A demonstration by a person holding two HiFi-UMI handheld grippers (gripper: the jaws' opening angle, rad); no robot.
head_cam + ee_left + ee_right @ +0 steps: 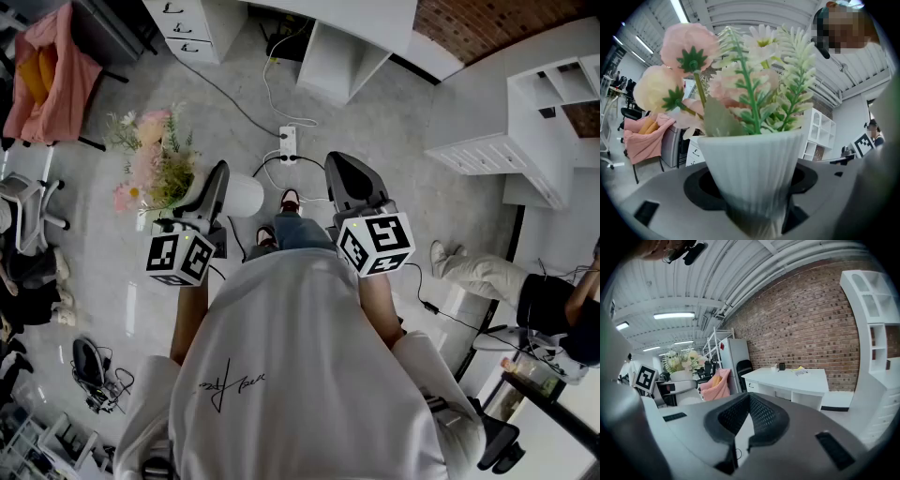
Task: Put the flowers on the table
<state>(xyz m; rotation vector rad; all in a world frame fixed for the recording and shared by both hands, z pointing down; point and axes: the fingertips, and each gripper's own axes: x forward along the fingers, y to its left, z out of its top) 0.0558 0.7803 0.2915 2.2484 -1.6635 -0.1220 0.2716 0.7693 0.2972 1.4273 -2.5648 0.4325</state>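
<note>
A bunch of pink and white artificial flowers (pixel 740 79) with green fronds stands in a white ribbed pot (pixel 750 173). My left gripper (pixel 220 192) is shut on the pot, its jaws spread wide round the lower part, and holds it in the air above the floor. In the head view the flowers (pixel 150 159) lean out to the left of the pot (pixel 242 197). My right gripper (pixel 747 397) is shut with nothing in it and is held up beside the left one. A white table (pixel 797 378) stands ahead by the brick wall.
A power strip (pixel 288 142) with cables lies on the grey floor ahead of my feet. A chair draped in pink cloth (pixel 56 66) is at the far left. White shelving (pixel 525 122) stands to the right, and a seated person's legs (pixel 487 277) stretch in from there.
</note>
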